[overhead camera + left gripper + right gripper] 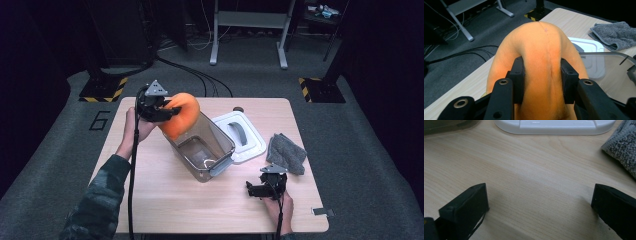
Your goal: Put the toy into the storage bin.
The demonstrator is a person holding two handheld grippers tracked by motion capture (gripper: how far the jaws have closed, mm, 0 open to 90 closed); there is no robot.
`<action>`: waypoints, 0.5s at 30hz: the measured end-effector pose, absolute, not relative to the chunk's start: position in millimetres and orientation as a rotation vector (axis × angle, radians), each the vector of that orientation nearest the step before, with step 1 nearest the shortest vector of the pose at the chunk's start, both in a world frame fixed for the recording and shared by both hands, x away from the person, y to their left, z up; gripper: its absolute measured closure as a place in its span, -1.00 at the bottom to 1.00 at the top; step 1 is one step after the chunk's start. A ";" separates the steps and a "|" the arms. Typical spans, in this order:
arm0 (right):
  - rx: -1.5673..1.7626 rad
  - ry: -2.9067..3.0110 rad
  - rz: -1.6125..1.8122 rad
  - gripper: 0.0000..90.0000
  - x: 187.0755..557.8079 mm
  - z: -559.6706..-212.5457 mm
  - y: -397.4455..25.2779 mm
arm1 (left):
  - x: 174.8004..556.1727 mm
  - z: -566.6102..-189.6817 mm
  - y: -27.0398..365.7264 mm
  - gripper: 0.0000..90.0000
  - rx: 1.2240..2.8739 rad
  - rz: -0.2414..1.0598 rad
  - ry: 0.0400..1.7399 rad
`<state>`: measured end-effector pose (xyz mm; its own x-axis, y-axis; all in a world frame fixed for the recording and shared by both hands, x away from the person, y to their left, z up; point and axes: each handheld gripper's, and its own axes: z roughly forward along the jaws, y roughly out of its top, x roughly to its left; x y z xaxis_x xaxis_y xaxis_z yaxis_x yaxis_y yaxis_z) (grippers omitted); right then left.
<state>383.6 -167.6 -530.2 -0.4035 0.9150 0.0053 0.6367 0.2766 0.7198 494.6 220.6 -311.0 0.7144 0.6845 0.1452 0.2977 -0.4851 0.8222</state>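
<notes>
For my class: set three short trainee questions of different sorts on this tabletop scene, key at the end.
1. True or false: the left gripper is clamped on the orange soft item.
2. What lies beside the clear container: A white lid, B red plate, C blue cup?
3. Fill in: the right gripper rests near the grey ____.

Key: 1 true; 2 A; 3 cloth.
</notes>
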 end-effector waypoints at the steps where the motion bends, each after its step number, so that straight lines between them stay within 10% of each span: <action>1: 1.399 2.141 0.913 -0.99 383.6 -530.2 -167.6 | 494.3 -312.2 219.1 0.42 2.081 0.582 0.751; 15: 1.395 2.147 0.914 -0.99 383.5 -530.1 -167.9 | 497.1 -324.0 203.9 0.41 2.089 0.525 0.739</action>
<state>383.5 -167.9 -530.1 -0.4085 0.9128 0.0058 0.6365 0.2803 0.7185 497.1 203.9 -324.0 0.7388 0.6662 0.1016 0.3154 -0.4751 0.8215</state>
